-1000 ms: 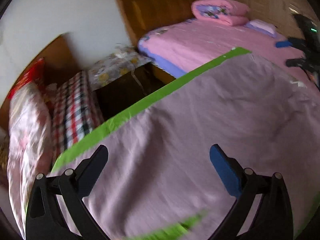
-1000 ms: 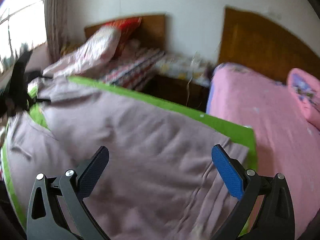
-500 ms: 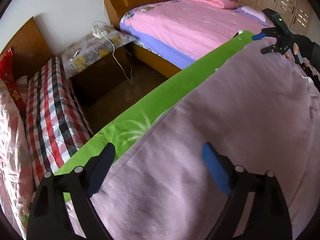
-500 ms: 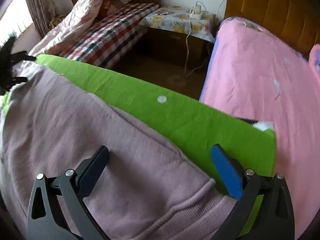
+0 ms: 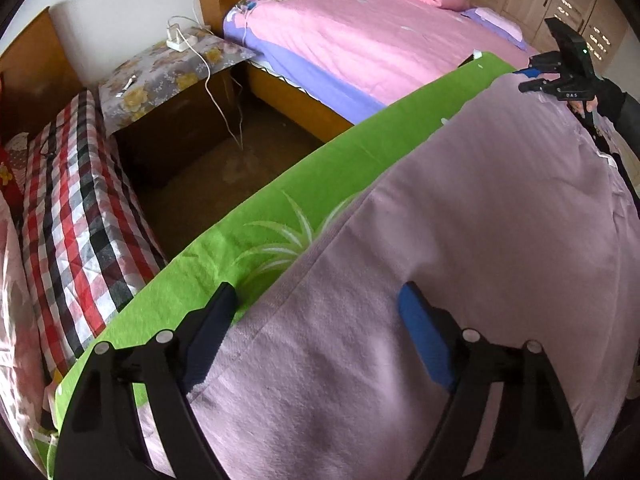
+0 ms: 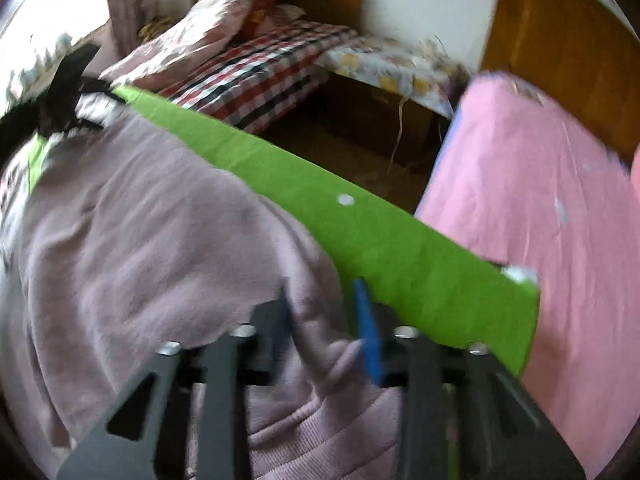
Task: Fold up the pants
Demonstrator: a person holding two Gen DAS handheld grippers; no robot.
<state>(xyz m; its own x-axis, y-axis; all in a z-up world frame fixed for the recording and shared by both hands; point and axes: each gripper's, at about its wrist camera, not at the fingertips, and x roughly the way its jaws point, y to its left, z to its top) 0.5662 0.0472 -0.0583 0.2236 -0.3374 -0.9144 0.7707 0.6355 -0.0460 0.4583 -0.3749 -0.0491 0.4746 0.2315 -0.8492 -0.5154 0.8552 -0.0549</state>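
Observation:
Pale mauve pants [image 5: 480, 220] lie spread over a table covered with a green cloth [image 5: 360, 152]. My left gripper [image 5: 316, 292] sits low over one end of them. Its jaws are wide and closing, one finger on the green cloth, the other on the fabric, with the pants' edge between them. At the other end my right gripper [image 6: 320, 300] is closing its jaws on a bunched fold of the pants [image 6: 140, 240] near the ribbed waistband. Each gripper shows far off in the other's view: the right gripper [image 5: 536, 80], the left gripper [image 6: 60, 92].
Beyond the table's far edge is a strip of bare floor [image 5: 224, 168]. A pink bed [image 5: 360, 32] with a rolled quilt, a nightstand [image 5: 168, 68] with a cable, and a plaid-covered bed [image 5: 68, 200] stand behind it. Wooden cupboards [image 5: 580, 0] are at the far right.
My right gripper's jaws have come together from wide apart onto a fold of the pants. My left gripper has come down to the pants' edge and its jaws have narrowed a little.

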